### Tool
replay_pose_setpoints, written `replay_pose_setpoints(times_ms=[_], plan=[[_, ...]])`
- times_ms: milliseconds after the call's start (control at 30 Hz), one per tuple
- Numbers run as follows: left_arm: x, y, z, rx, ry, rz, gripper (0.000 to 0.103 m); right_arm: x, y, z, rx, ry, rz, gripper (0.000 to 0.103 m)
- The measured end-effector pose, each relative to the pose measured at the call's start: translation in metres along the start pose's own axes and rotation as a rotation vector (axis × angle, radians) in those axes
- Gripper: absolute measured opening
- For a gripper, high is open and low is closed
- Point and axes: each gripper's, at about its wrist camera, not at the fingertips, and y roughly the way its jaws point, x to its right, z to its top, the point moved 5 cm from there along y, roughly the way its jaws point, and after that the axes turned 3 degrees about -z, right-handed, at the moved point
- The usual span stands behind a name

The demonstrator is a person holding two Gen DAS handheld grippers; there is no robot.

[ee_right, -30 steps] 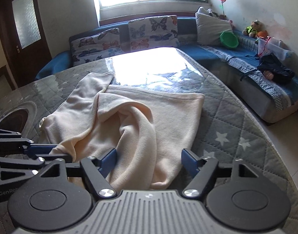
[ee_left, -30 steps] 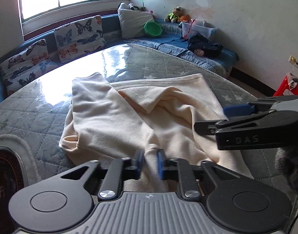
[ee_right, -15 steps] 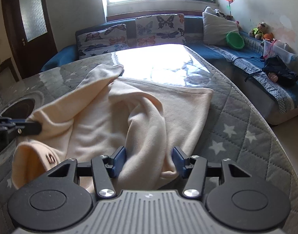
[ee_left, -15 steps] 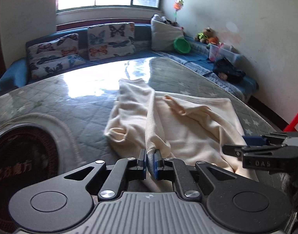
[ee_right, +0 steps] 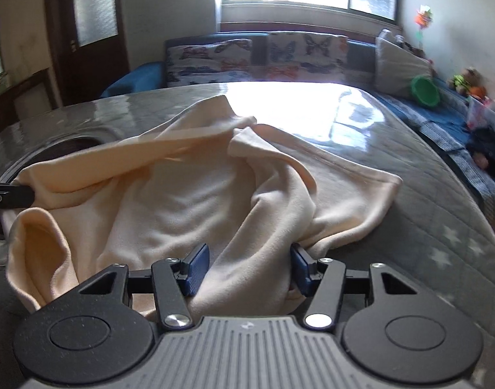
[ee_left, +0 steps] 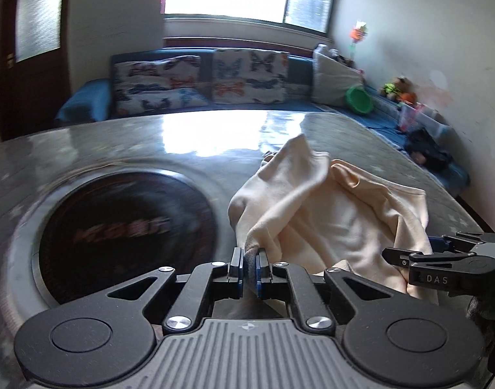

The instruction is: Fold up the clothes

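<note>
A cream fleece garment (ee_right: pixel 189 201) lies rumpled on the grey quilted table; it also shows in the left wrist view (ee_left: pixel 338 214). My left gripper (ee_left: pixel 249 265) is shut on a bunched edge of the garment and holds it stretched out to the left, over the table's round inset; its tip shows at the left edge of the right wrist view (ee_right: pixel 7 194). My right gripper (ee_right: pixel 249 270) is open, its blue pads (ee_right: pixel 195 269) on either side of a thick fold of the garment. It shows at the right of the left wrist view (ee_left: pixel 409 256).
A dark round inset (ee_left: pixel 124 230) sits in the table (ee_right: pixel 425 194) to the left of the garment. A blue sofa with butterfly cushions (ee_right: pixel 280 55) runs behind and along the right side, with a green bowl (ee_right: pixel 424 90), toys and dark clothes on it. A door (ee_right: pixel 88 16) stands at the back left.
My left gripper has pulled its edge of the garment leftward, over the round inset, stretching the cloth. My right gripper has stayed open around the fold, its jaws a little wider than half a second ago.
</note>
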Motion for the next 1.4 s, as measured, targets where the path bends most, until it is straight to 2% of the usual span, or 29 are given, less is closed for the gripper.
replay_pose_setpoints(times_ms=[200, 500, 567, 667, 800, 833, 867, 933, 1033, 1233, 1333, 1400], plan=[[-0.042, -0.034, -0.022, 0.002, -0.081, 0.066, 0.007, -0.051, 0.009, 0.014, 0.005, -0.093, 0.098, 0.056], [-0.074, -0.096, -0.069, -0.018, -0.147, 0.144, 0.008, -0.124, 0.006, 0.019, 0.008, -0.269, 0.261, 0.056], [-0.077, -0.101, -0.077, -0.036, -0.159, 0.147, 0.008, -0.133, 0.003, 0.019, -0.007, -0.291, 0.294, 0.06], [-0.084, -0.105, -0.081, -0.046, -0.174, 0.141, 0.012, -0.142, -0.005, 0.025, -0.014, -0.321, 0.327, 0.059], [-0.088, -0.11, -0.075, -0.032, -0.168, 0.136, 0.02, -0.141, -0.012, 0.045, 0.026, -0.334, 0.322, 0.059], [-0.088, -0.111, -0.072, -0.025, -0.161, 0.139, 0.024, -0.141, -0.012, 0.05, 0.037, -0.342, 0.312, 0.059], [-0.087, -0.112, -0.07, -0.019, -0.154, 0.143, 0.035, -0.141, -0.011, 0.055, 0.045, -0.354, 0.299, 0.059], [-0.089, -0.113, -0.063, -0.001, -0.149, 0.148, 0.044, -0.144, -0.002, 0.065, 0.052, -0.378, 0.277, 0.059], [-0.093, -0.108, -0.054, 0.006, -0.131, 0.159, 0.047, -0.15, 0.014, 0.077, 0.063, -0.42, 0.252, 0.059], [-0.098, -0.09, -0.036, 0.005, -0.099, 0.173, 0.048, -0.173, 0.048, 0.084, 0.027, -0.497, 0.249, 0.057], [-0.095, -0.076, -0.027, -0.005, -0.074, 0.172, 0.049, -0.183, 0.062, 0.086, 0.013, -0.489, 0.258, 0.049], [-0.093, -0.066, -0.021, -0.013, -0.058, 0.175, 0.05, -0.185, 0.068, 0.087, -0.002, -0.463, 0.274, 0.04]])
